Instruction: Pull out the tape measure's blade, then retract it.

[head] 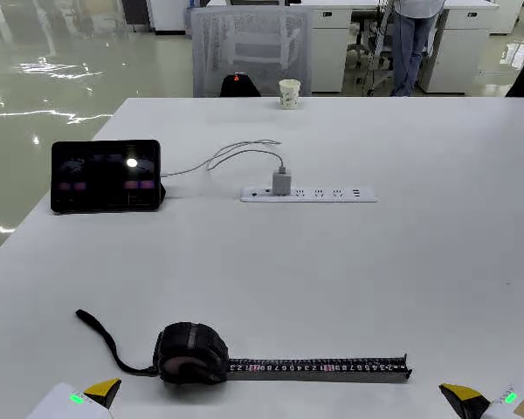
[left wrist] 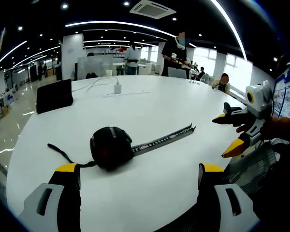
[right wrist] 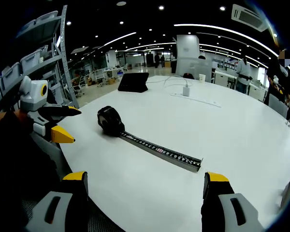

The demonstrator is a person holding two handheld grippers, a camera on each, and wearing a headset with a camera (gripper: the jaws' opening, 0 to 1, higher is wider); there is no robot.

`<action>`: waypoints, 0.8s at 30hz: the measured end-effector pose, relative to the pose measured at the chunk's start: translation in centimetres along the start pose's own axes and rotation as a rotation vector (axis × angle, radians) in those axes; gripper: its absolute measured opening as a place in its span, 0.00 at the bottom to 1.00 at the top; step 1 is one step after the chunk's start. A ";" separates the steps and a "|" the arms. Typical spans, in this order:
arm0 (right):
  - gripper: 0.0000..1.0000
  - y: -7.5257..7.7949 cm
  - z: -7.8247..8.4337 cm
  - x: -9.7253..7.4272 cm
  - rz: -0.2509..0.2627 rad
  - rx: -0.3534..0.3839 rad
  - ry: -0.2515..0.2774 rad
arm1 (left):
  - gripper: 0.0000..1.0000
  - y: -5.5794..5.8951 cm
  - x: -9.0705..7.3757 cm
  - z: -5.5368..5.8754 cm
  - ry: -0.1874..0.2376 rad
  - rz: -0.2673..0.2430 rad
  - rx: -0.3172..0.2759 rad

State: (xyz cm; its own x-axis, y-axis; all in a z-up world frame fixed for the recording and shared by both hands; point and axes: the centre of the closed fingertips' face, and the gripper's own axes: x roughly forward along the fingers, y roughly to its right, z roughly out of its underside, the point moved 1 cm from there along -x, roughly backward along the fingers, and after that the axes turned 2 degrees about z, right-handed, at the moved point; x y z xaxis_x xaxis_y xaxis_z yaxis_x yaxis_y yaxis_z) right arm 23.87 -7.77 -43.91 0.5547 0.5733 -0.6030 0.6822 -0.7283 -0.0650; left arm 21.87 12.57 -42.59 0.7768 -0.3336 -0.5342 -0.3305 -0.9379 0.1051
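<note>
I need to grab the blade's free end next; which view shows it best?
The right gripper view: the blade's free end lies nearest that camera, ahead of the open jaws. The head view shows it small, near the bottom edge. The left gripper view shows it farther off, beyond the case.

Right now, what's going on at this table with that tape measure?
A person holds a two-jaw gripper in each hand at a white table. The tape measure lies on it, its blade drawn out flat toward the person's right. The left gripper and the right gripper are both open, holding nothing, apart from the tape measure. The blade is out and not yet retracted.
</note>
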 end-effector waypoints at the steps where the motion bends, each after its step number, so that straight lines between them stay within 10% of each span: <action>1: 0.99 0.0 0.0 0.0 -0.002 0.000 -0.001 | 0.99 0.0 0.0 0.0 0.001 -0.001 -0.001; 24: 0.96 1.3 0.3 0.5 -0.148 -0.112 -0.046 | 0.99 -1.0 1.8 -0.2 -0.022 -0.018 0.004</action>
State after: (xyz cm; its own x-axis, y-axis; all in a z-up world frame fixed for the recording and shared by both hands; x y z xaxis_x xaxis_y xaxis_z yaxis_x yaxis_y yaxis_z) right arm 24.87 -8.49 -44.57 0.4235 0.6516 -0.6294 0.8048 -0.5896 -0.0688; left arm 23.65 12.86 -43.49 0.7707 -0.3147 -0.5541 -0.3191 -0.9433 0.0918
